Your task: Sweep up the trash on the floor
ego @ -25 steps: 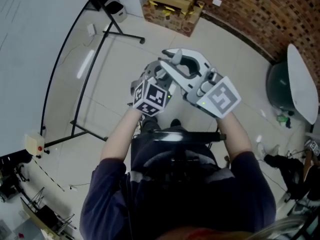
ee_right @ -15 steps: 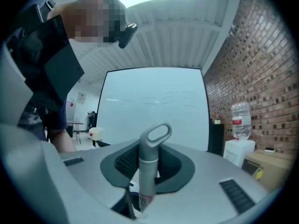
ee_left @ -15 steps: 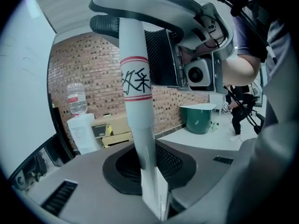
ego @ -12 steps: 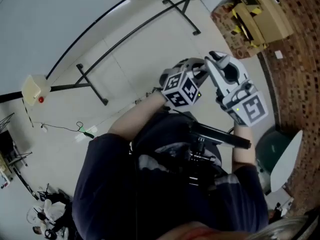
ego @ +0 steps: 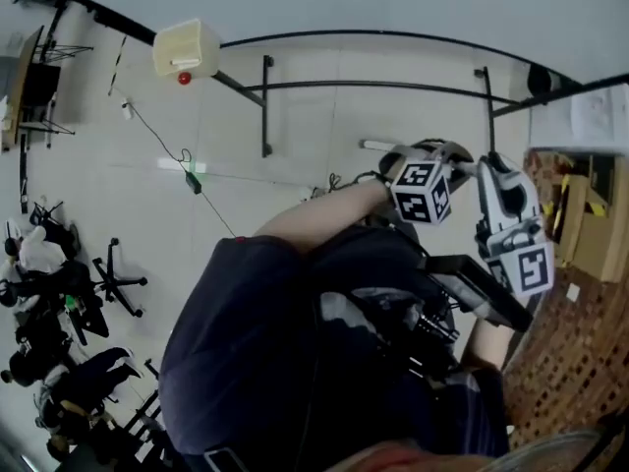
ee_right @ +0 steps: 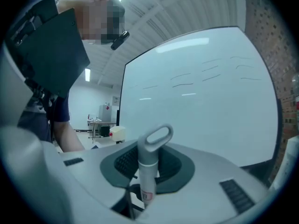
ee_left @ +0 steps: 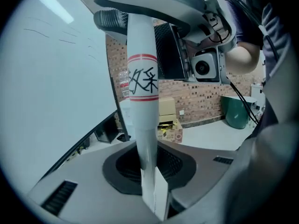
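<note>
Fingers (ee_left: pixel 79 171) of the left gripper (ego: pixel 425 160) are clenching on a white pole (ee_left: pixel 141 78) that is wearing red rings and black writing. Over at the right gripper (ego: pixel 494 170), the fingers (ee_right: pixel 219 171) are clenching on the same pole, just past the writing. A grey loop (ee_right: pixel 156 136) is poking out beyond them at the pole's end. Both grippers are hanging close together in the air, in front of the person (ego: pixel 295 362), over the pale floor (ego: pixel 295 195). A black board (ego: pixel 477 288) is sticking out from the person's chest, just under the right gripper. Brown boxes (ego: pixel 580 224) are sitting by a brick wall (ego: pixel 565 362) at the floor's right edge. A black stand (ego: pixel 265 106) is standing on the floor near its far edge.
</note>
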`<state>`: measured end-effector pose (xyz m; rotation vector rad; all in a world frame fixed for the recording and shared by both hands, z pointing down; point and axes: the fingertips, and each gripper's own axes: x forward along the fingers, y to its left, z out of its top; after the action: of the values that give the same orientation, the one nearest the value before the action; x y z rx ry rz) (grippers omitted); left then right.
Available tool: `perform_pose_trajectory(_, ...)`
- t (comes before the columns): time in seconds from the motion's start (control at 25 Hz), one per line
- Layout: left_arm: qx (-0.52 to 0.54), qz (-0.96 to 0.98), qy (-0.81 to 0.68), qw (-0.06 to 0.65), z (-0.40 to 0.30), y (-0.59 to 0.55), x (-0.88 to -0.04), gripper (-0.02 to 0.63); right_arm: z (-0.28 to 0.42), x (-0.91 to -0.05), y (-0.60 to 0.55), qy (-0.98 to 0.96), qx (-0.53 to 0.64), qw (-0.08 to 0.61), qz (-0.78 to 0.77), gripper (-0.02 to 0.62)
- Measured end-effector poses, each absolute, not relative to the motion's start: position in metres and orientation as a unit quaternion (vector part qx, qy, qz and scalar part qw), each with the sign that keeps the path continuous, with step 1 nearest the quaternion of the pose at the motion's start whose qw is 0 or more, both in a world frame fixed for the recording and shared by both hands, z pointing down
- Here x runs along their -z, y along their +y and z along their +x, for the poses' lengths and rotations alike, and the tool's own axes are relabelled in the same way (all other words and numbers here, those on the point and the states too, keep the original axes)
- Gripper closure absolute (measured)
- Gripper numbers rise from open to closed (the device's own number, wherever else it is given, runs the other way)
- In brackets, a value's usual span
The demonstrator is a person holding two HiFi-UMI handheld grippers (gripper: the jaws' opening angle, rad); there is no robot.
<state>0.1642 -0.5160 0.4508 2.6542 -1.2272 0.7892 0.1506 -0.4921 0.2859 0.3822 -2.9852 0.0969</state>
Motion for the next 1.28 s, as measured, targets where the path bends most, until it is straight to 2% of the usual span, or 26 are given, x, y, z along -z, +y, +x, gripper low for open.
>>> perform_pose_trajectory(0.2, -0.276, 0.853, -0.438, 0.068, 0.125, -0.544, -0.460, 0.545, 0.125, -0.287, -0.509, -0.994, -0.044, 0.050, 0.090, 0.511)
perform_pose_trajectory(0.56, -0.297, 0.851, -0.430, 0.050, 0.114, -0.556, -0.457, 0.545, 0.065, -0.295, -0.530, -0.998, -0.047, 0.037, 0.016, 0.511)
perform_pose_trajectory(0.8, -0.277, 0.868, -0.409, 0.050, 0.079, -0.556, -0.464, 0.546, -0.016, -0.316, -0.511, -0.997, 0.002, 0.064, -0.051, 0.509)
perform_pose_trajectory(0.92, -0.286, 0.858, -0.424, 0.052, 0.029, -0.545, -0.472, 0.546, -0.049, -0.326, -0.504, -0.994, 0.012, 0.088, -0.065, 0.509)
perform_pose_trajectory(1.04, -0.284, 0.853, -0.433, 0.066, -0.005, -0.540, -0.485, 0.546, -0.061, -0.337, -0.510, -0.991, -0.014, 0.121, -0.045, 0.509)
perform_pose_trajectory(1.28, -0.287, 0.837, -0.455, 0.104, -0.037, -0.542, -0.528, 0.546, -0.098, -0.370, -0.518, -0.985, -0.079, 0.142, -0.050, 0.511)
